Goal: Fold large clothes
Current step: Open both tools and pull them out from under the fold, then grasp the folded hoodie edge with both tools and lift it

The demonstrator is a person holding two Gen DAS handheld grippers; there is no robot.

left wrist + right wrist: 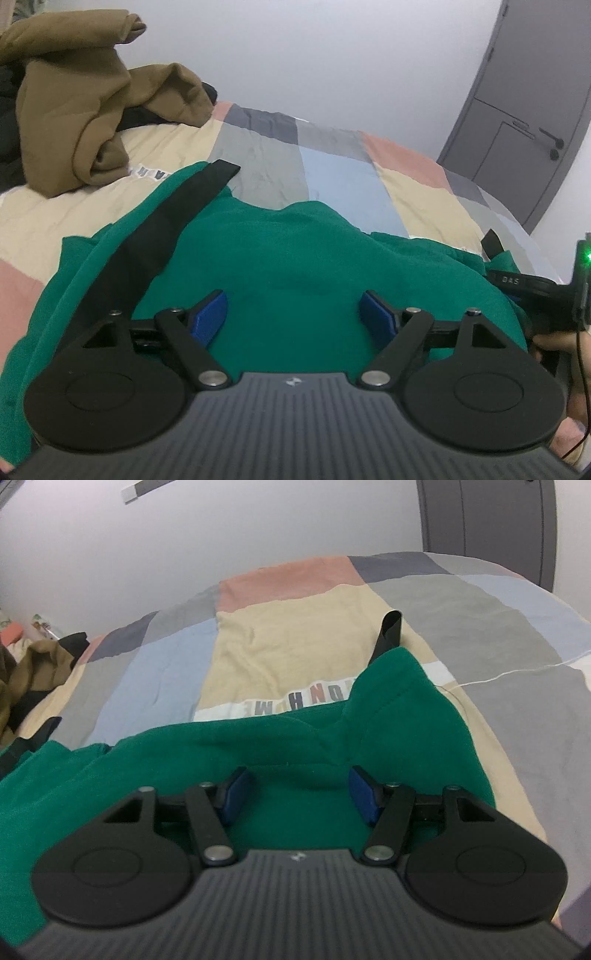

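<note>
A large green garment (295, 251) lies spread on the bed, with a black strap (166, 229) running diagonally across its left part. My left gripper (293, 299) hangs just above the green cloth, its blue pads wide apart and nothing between them, so it is open. In the right wrist view the green garment (184, 760) rises into a folded peak on the right, and a black strap end (389, 631) sticks up behind it. My right gripper (299, 771) is open over a stitched seam of the cloth, and its pads are not pressing on anything.
The bed carries a patchwork quilt (332, 166) of beige, grey, blue and pink. A heap of brown clothing (74, 110) lies at the far left. A grey door (517, 110) stands at the right. A thin white cable (517, 672) crosses the quilt (295, 646).
</note>
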